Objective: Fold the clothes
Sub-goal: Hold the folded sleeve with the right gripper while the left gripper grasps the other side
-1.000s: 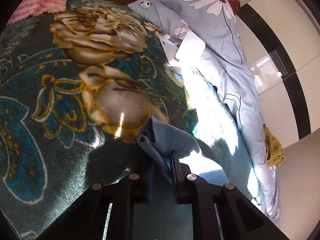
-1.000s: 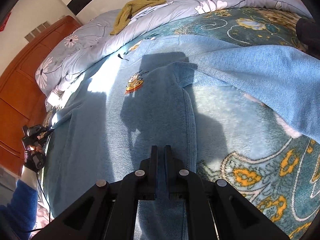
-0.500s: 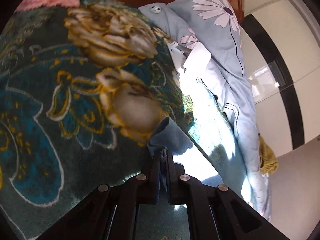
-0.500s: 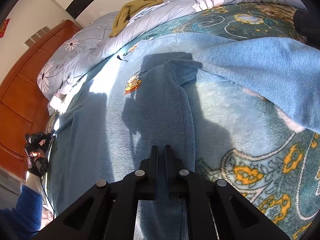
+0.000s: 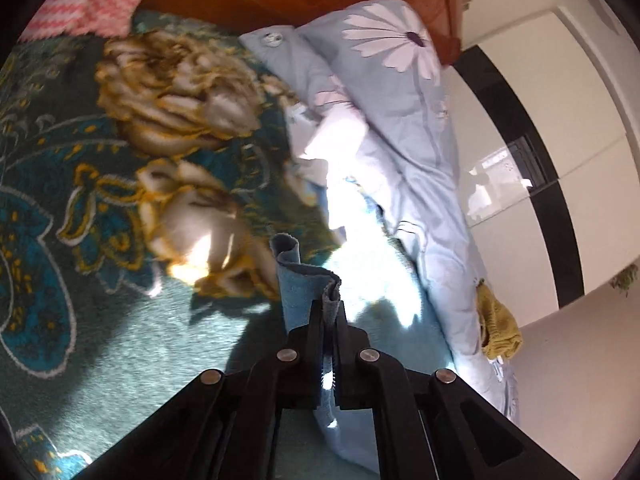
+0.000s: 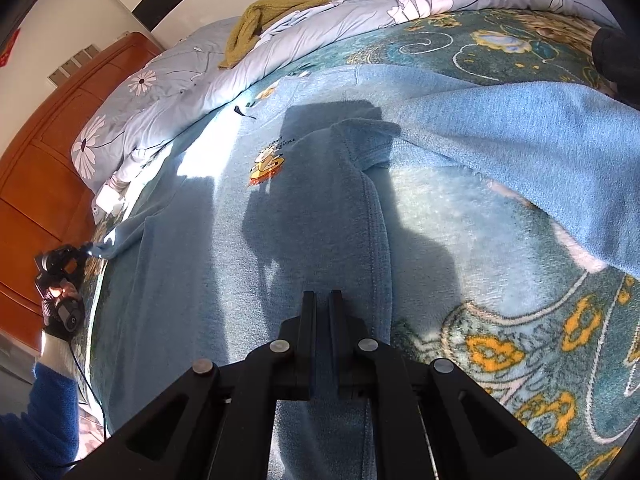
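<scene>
Leftmost, in the right wrist view: a person's gloved hand [image 6: 60, 300] with a blue sleeve [image 6: 44, 412], carrying the left gripper [image 5: 328, 308], which pinches one corner of the blue sweatshirt [image 6: 192, 280].
Same corner in the left wrist view: a bunched fold of blue fleece stands up between the two black fingers, jaws pressed tight on it, raised clear of the blanket.
Wooden headboard [image 6: 44, 168]: orange-brown, along the left edge of the right wrist view.
Floral blanket [image 5: 120, 208]: teal with gold and cream flowers, covering the bed; the sweatshirt lies spread on it.
Pink zigzag cloth [image 5: 84, 10]: at the blanket's far corner by the headboard.
Sweatshirt, centre: laid flat, a small cartoon print [image 6: 267, 162] on the chest, strong sun and shadow across it; one sleeve runs down toward the right gripper [image 6: 322, 300].
Right gripper: jaws nearly together, blue fleece seen in the narrow gap, clamped on the sweatshirt's sleeve.
Pale blue daisy quilt [image 6: 312, 28]: heaped along the far side of the bed.
Mustard-yellow garment [image 6: 268, 14]: lying on the quilt.
Right: a second stretch of blue fleece [image 6: 540, 152] lies across the blanket.
</scene>
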